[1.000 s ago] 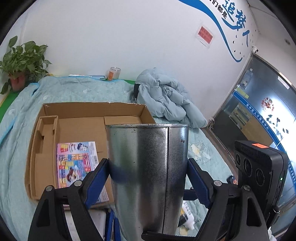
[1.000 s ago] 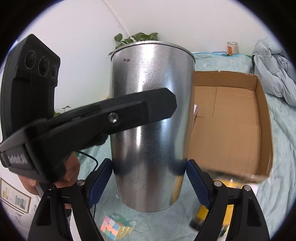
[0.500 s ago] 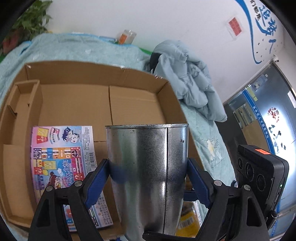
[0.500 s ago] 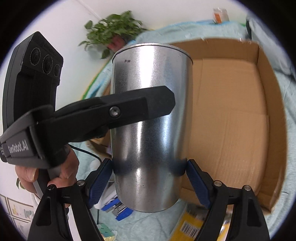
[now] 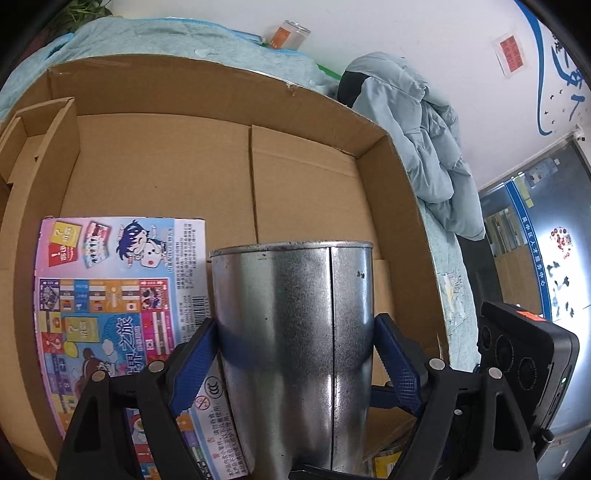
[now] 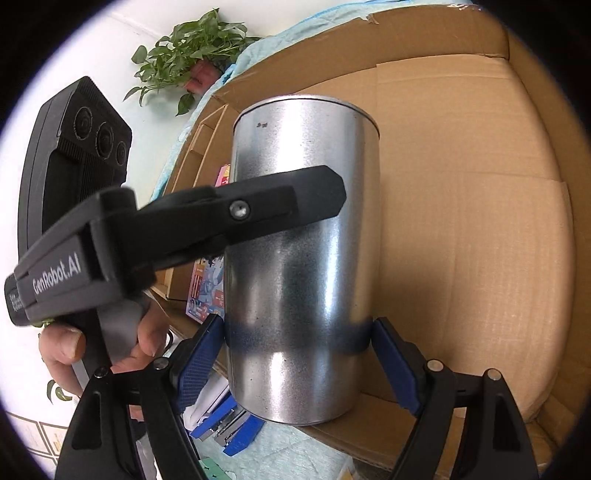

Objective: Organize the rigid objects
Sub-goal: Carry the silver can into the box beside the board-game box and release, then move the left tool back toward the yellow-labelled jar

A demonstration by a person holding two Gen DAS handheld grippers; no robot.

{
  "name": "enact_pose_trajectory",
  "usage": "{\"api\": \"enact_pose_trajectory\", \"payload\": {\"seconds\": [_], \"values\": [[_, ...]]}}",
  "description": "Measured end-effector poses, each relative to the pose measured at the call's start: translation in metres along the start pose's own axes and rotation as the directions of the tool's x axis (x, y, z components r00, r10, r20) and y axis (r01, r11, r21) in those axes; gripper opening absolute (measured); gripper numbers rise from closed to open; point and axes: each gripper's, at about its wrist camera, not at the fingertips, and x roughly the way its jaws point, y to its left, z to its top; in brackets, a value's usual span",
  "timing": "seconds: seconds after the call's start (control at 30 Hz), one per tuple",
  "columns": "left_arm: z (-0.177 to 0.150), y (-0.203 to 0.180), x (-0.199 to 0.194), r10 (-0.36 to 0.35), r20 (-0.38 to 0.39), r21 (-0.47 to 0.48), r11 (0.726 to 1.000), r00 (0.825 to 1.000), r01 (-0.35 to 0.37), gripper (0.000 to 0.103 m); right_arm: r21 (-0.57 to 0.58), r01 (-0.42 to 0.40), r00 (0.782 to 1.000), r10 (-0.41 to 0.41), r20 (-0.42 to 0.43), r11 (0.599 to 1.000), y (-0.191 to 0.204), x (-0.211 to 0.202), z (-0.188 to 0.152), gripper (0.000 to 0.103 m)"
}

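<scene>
Both grippers — left [image 5: 293, 365] and right [image 6: 297, 365] — clamp the metal can [image 5: 291, 339], now carried from the bedspread to over the cardboard box [image 5: 303, 173] — nearly ready to drop in.

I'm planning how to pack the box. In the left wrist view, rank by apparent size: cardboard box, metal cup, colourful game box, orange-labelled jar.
1. Cardboard box, fills most of the view.
2. and 3. Metal cup and colourful game box: alike; the cup is much nearer, so unsure.
4. Orange-labelled jar, far back, smallest.
</scene>
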Motion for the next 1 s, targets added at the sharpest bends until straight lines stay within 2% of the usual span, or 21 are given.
{"api": "enact_pose_trajectory", "payload": {"seconds": [0.13, 0.23, 0.3, 0.4, 0.57, 0.73, 0.8, 0.83, 0.9, 0.97, 1.0], "values": [[0.000, 0.000, -0.008, 0.018, 0.008, 0.014, 1.000, 1.000, -0.018, 0.082, 0.006, -0.001, 1.000, 0.001, 0.005, 1.000, -0.004, 0.002, 0.006, 0.083], [-0.001, -0.009, -0.025, 0.054, 0.067, 0.062, 0.996, 0.996, -0.059, 0.082, 0.037, 0.021, 1.000, -0.021, 0.005, 0.999, -0.014, 0.004, 0.010, 0.082], [-0.002, -0.011, -0.033, 0.051, 0.080, 0.067, 0.996, 0.996, -0.056, 0.082, 0.069, 0.007, 1.000, -0.007, 0.003, 0.998, -0.019, 0.004, 0.010, 0.082], [-0.009, -0.013, -0.044, 0.087, 0.108, 0.091, 0.991, 0.990, -0.097, 0.082, 0.087, 0.013, 1.000, -0.013, -0.005, 0.996, -0.020, 0.003, 0.008, 0.082], [-0.040, -0.006, -0.078, 0.166, 0.203, 0.121, 0.974, 0.965, -0.193, 0.082, 0.063, 0.059, 0.998, -0.058, -0.013, 0.996, -0.007, 0.006, 0.007, 0.085], [-0.091, 0.011, -0.117, 0.214, 0.292, 0.156, 0.951, 0.932, -0.267, 0.082, -0.078, 0.123, 0.989, -0.116, 0.092, 0.989, 0.016, -0.027, -0.022, 0.085], [-0.109, 0.018, -0.124, 0.230, 0.310, 0.149, 0.947, 0.922, -0.286, 0.082, -0.095, 0.172, 0.974, -0.155, 0.164, 0.981, 0.018, -0.048, -0.033, 0.085], [-0.116, 0.022, -0.126, 0.235, 0.322, 0.140, 0.946, 0.917, -0.291, 0.078, -0.087, 0.203, 0.960, -0.180, 0.215, 0.975, 0.016, -0.062, -0.038, 0.085], [-0.130, 0.022, -0.131, 0.251, 0.362, 0.126, 0.941, 0.898, -0.314, 0.068, -0.056, 0.304, 0.900, -0.267, 0.344, 0.951, 0.017, -0.093, -0.051, 0.085], [-0.151, 0.017, -0.144, 0.260, 0.442, 0.126, 0.930, 0.859, -0.347, 0.070, -0.037, 0.384, 0.842, -0.334, 0.423, 0.923, 0.022, -0.114, -0.067, 0.085], [-0.162, 0.012, -0.151, 0.264, 0.484, 0.125, 0.923, 0.834, -0.365, 0.077, -0.027, 0.409, 0.821, -0.355, 0.447, 0.912, 0.023, -0.119, -0.074, 0.085]]}}
